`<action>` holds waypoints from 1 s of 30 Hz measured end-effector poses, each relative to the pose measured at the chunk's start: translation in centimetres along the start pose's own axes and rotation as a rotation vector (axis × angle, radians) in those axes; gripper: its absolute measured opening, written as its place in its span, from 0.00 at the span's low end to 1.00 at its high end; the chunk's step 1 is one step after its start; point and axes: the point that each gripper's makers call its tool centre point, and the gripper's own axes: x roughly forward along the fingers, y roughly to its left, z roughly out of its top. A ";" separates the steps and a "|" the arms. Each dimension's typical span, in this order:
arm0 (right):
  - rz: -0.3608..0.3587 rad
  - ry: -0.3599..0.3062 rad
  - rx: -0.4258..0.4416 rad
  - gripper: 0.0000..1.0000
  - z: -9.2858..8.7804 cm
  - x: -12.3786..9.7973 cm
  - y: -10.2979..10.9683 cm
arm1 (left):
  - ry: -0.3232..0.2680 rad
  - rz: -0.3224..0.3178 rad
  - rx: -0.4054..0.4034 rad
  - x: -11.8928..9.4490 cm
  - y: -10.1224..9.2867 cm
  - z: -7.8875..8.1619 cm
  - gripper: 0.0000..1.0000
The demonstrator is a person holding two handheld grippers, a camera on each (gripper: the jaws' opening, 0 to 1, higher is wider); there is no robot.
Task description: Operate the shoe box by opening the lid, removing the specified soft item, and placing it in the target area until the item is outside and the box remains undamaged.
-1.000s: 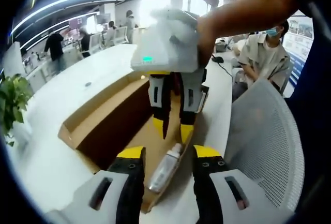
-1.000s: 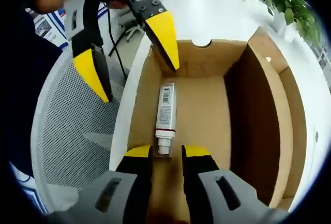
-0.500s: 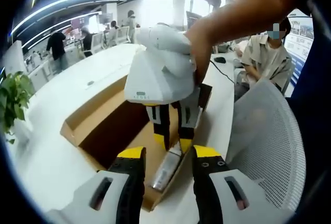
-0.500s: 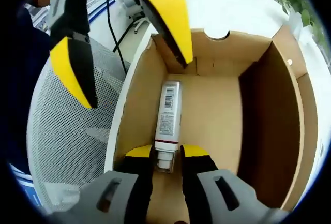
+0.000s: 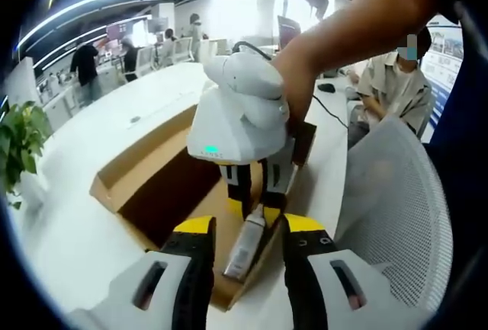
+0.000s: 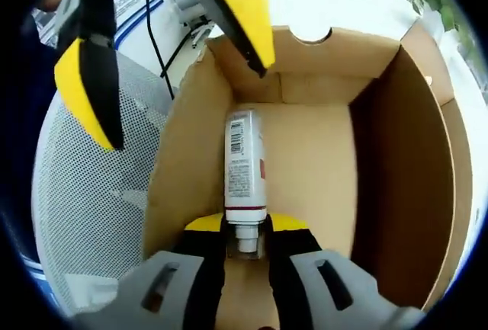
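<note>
our right gripper (image 6: 245, 232) pinches the neck of the white tube (image 6: 245, 171), low in the frame on the open shoe box (image 6: 404, 155) floor. left gripper (image 5: 248, 232) hangs spread above the wall (idle). we'd lift straight up, clear of the cardboard.

The open brown cardboard shoe box (image 6: 381, 155) is sitting lid-off on the white table. A white plastic tube with a barcode label (image 6: 244, 166) is lying flat on its floor along the nine o'clock wall, cap pointing toward six o'clock.
</note>
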 end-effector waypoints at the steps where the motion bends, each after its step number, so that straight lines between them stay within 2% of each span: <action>1: -0.004 0.000 0.007 0.18 -0.3 -0.3 -0.3 | 0.002 0.000 0.006 0.0 0.1 0.1 0.33; 9: -0.033 0.017 0.044 0.17 -3.0 -1.9 -2.0 | 0.003 0.006 0.041 0.6 1.9 1.6 0.31; 15: -0.051 0.013 0.064 0.17 -4.3 -2.7 -2.4 | 0.046 -0.026 0.113 2.3 2.6 2.0 0.31; 16: -0.052 0.011 0.067 0.17 -4.4 -2.8 -2.5 | 0.075 -0.033 0.142 2.8 2.7 1.9 0.30; 18: -0.053 0.005 0.071 0.17 -4.5 -2.9 -2.5 | 0.096 -0.049 0.173 3.4 2.6 1.9 0.30; 21: -0.055 -0.004 0.078 0.17 -4.6 -3.0 -2.5 | 0.158 -0.099 0.228 4.9 2.3 1.5 0.30; 25: -0.064 -0.029 0.095 0.19 -4.6 -3.3 -2.6 | 0.183 -0.157 0.205 6.8 1.9 1.1 0.28; 26: -0.071 -0.037 0.097 0.20 -4.7 -3.4 -2.6 | 0.224 -0.165 0.246 7.0 2.0 0.5 0.29; 28: -0.075 -0.046 0.103 0.20 -4.8 -3.8 -2.6 | 0.218 -0.176 0.255 7.6 1.7 0.7 0.29; 30: -0.082 -0.051 0.107 0.20 -5.0 -4.1 -2.6 | 0.256 -0.191 0.279 8.1 1.8 -0.1 0.29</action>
